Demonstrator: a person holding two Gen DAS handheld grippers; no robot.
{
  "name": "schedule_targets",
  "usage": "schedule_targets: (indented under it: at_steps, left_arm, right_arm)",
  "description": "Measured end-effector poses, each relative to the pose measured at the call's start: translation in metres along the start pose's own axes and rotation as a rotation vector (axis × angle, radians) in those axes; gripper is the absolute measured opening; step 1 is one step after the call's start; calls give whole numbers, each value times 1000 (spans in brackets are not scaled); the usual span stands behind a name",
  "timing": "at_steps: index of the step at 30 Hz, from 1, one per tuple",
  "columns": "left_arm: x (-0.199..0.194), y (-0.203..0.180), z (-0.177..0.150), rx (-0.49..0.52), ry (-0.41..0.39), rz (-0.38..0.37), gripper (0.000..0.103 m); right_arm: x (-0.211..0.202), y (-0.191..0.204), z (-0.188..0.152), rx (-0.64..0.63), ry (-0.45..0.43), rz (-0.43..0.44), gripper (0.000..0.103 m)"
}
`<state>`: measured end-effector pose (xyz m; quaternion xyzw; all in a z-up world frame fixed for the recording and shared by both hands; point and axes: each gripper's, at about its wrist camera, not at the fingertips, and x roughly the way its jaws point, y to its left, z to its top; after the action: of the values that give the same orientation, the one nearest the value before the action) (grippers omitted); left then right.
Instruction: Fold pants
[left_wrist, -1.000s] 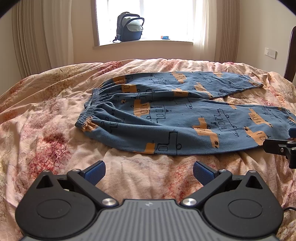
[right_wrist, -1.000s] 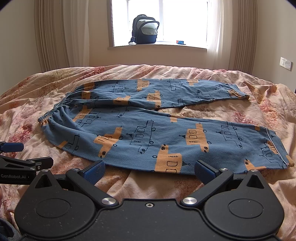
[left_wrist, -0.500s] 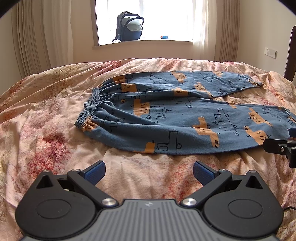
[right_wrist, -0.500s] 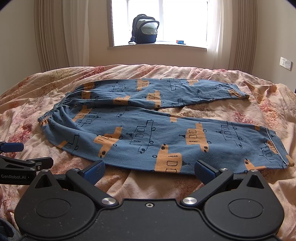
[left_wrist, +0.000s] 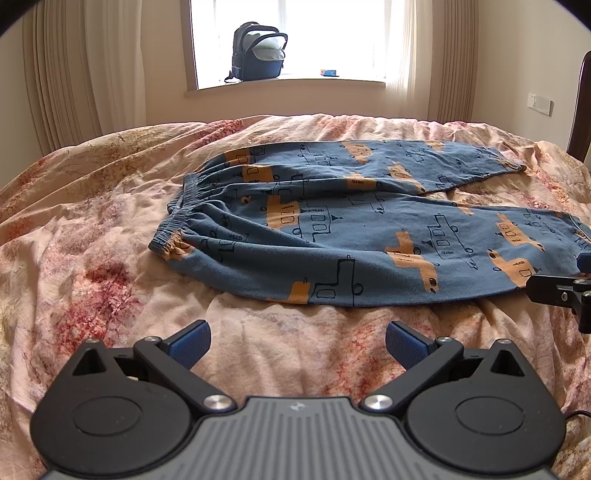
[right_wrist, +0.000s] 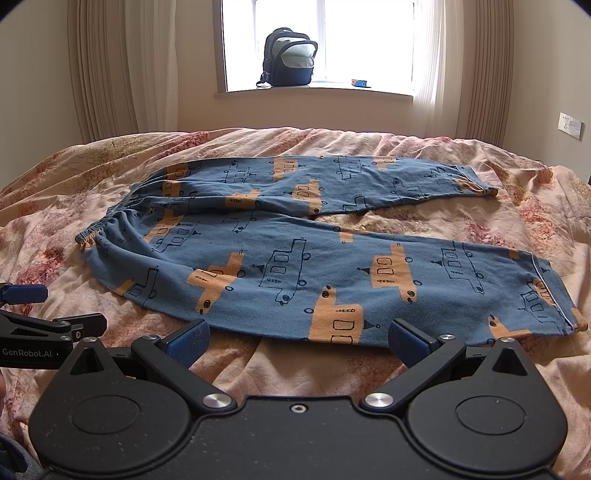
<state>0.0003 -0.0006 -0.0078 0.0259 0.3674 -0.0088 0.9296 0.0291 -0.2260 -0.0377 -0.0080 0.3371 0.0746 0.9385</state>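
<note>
Blue pants with orange vehicle prints (left_wrist: 332, 229) lie spread flat on the bed, waistband at the left, both legs stretching right and splayed apart. They also show in the right wrist view (right_wrist: 295, 258). My left gripper (left_wrist: 297, 341) is open and empty, hovering over the bedspread just short of the near edge of the pants. My right gripper (right_wrist: 297, 338) is open and empty at the near edge of the front leg. Each gripper's tip shows at the edge of the other's view.
The bed is covered by a wrinkled pink floral bedspread (left_wrist: 92, 258). A dark backpack (left_wrist: 258, 51) stands on the windowsill behind the bed, with curtains (right_wrist: 110, 66) at both sides. A dark wooden bedpost (left_wrist: 581, 110) is at the far right.
</note>
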Motion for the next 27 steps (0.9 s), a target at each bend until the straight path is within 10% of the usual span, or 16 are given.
schedule_targets:
  at_steps: [27]
  left_arm:
    - [2, 19, 27, -44, 25, 28, 103]
  right_arm:
    - [0, 4, 26, -36, 12, 9, 103]
